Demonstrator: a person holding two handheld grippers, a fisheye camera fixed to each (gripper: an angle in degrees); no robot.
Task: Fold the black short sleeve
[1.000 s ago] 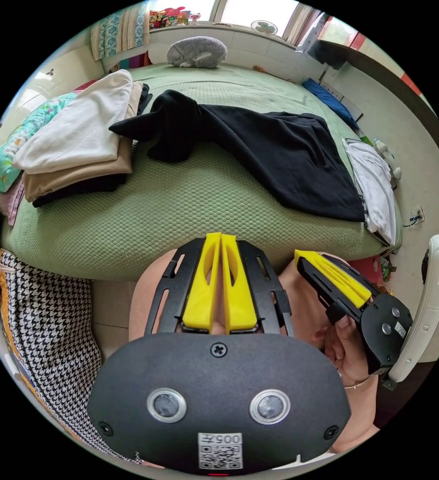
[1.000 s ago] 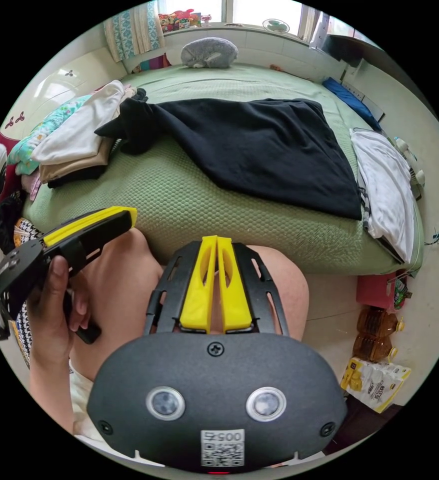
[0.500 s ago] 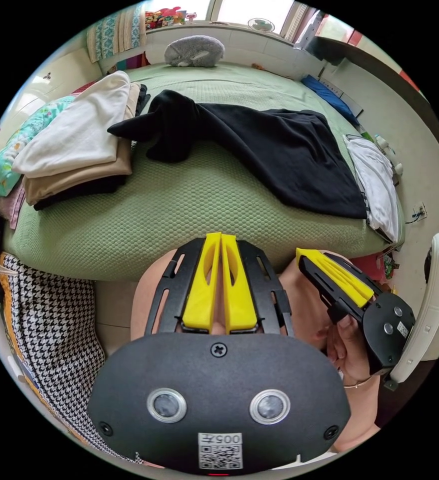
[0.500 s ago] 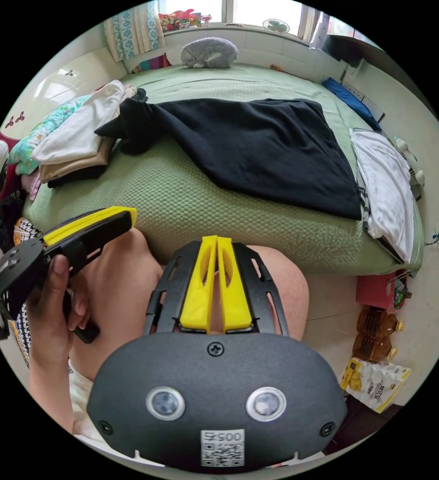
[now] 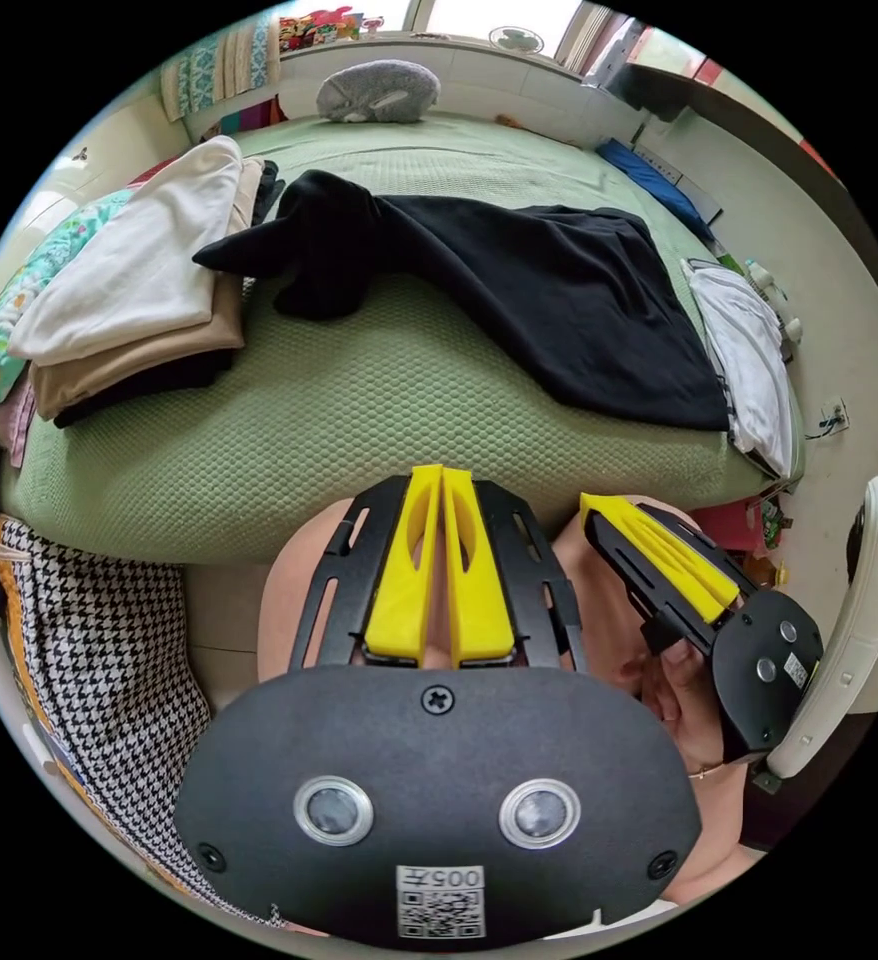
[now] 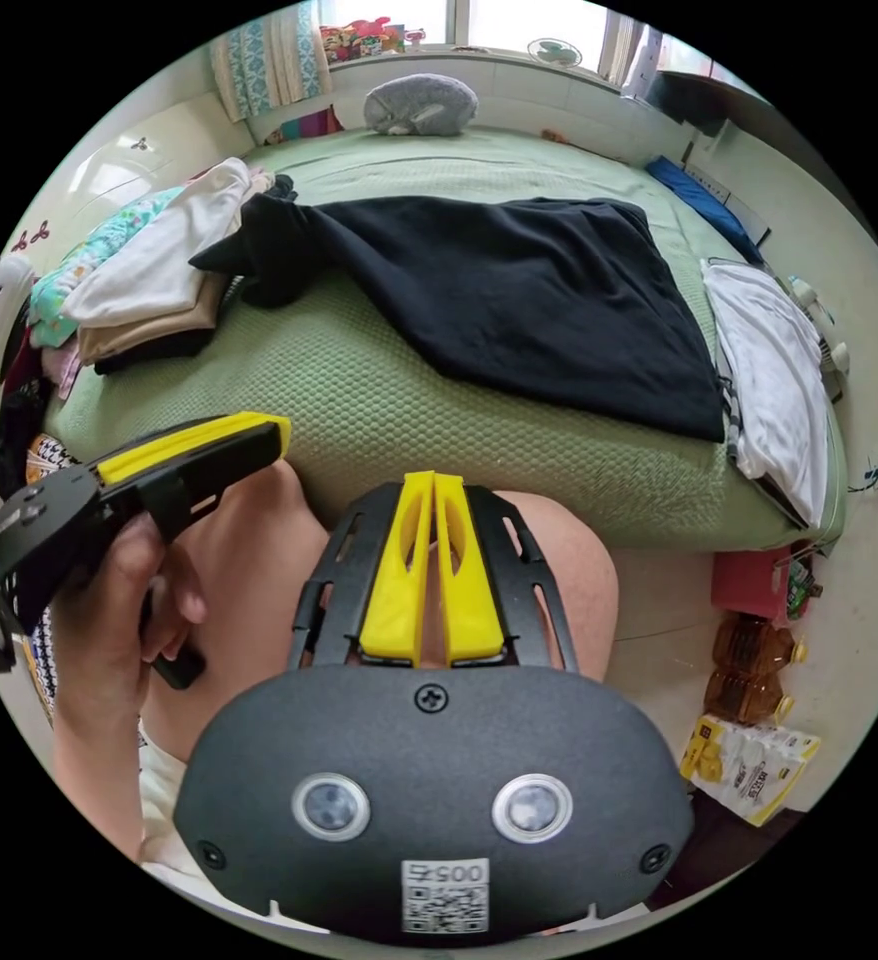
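A black short-sleeve shirt (image 5: 549,290) (image 6: 519,290) lies spread and rumpled across the green bed (image 5: 359,400) (image 6: 379,400), one sleeve bunched toward the pile at the left. My left gripper (image 5: 442,478) hangs over a person's knee in front of the bed's near edge, jaws shut and empty. My right gripper (image 6: 434,482) stands the same way, shut with nothing in it. In the left gripper view the right gripper (image 5: 591,503) comes in from the right, held by a hand. In the right gripper view the left gripper (image 6: 277,428) comes in from the left.
A stack of folded clothes (image 5: 129,290) (image 6: 149,280) sits on the bed's left side. White folded garments (image 5: 749,360) (image 6: 784,380) lie at the right edge. A grey plush (image 6: 421,103) rests at the far end. Bottles (image 6: 754,670) stand on the floor at the right.
Both grippers stay shut and empty. The left gripper has moved a little forward toward the bed; the shirt has not moved.
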